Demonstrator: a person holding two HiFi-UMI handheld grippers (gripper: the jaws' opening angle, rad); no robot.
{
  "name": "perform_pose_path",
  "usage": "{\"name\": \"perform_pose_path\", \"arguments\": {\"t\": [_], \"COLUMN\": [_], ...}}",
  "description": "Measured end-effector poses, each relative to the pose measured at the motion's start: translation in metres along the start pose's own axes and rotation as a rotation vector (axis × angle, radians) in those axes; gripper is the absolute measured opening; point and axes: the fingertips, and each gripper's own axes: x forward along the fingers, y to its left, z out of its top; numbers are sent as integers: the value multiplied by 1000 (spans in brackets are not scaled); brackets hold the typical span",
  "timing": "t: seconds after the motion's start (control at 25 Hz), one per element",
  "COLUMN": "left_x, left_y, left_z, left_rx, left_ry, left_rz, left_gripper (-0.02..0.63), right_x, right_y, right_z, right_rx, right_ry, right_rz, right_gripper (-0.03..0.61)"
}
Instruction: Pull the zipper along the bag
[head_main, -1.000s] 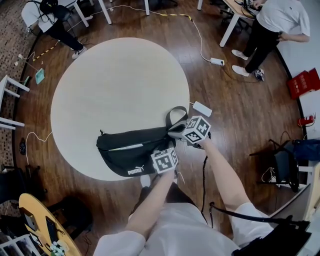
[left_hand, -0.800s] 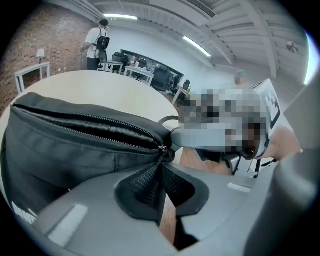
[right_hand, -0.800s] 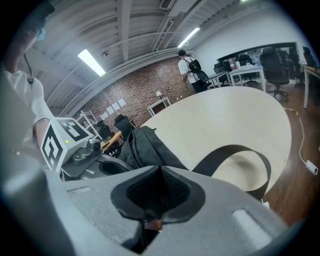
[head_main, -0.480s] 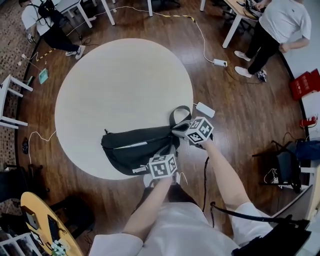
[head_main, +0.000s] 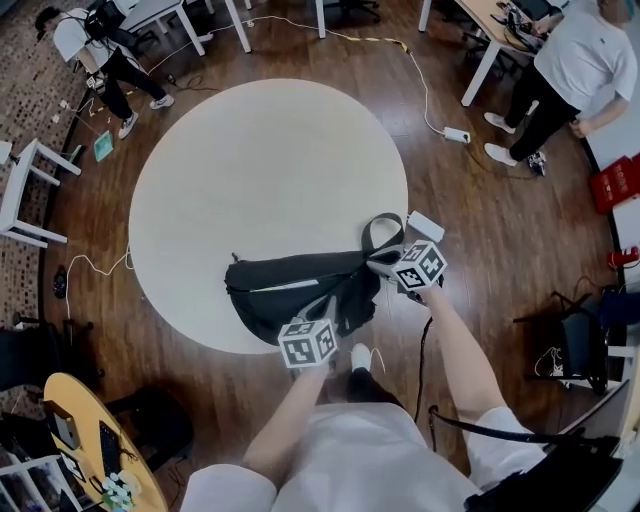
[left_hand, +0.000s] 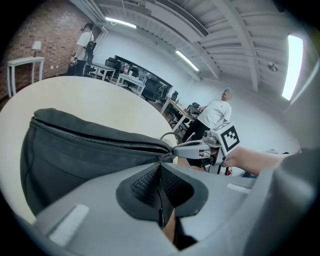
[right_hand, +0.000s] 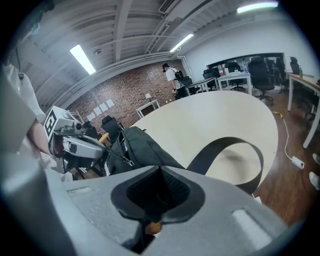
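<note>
A black sling bag (head_main: 290, 300) lies lengthwise at the round table's (head_main: 260, 170) near edge, partly overhanging it. Its strap (head_main: 385, 232) loops at the right end. Its zipper (left_hand: 100, 135) runs along the top.

Black bag (head_main: 270, 305); pale, perhaps cream, table (head_main: 260, 170).

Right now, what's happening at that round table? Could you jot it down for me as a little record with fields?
surface: round pale table on a wooden floor
bag: black, lying at the table's near edge
strap: loops out from the bag's right end
left gripper: shut on the zipper, close to the strap end
right gripper: shut on the bag's end where the strap joins
zipper: looks closed along the stretch seen in the left gripper view
</note>
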Motion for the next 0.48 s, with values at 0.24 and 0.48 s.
{"name": "perform_pose_path", "arguments": {"t": [0.24, 0.48], "left_x": [-37, -78], "left_y": [37, 101], "left_z": [7, 26], "left_rx": [47, 12], "left_ry": [-37, -85], "left_rz": [32, 108], "left_gripper": [21, 21], "right_x": [2, -2], "right_y": [2, 1], "right_z": [-3, -5], "right_rx": [10, 21], "right_ry": [7, 24], "right_rz": [-47, -91], "right_gripper": [2, 3]}}
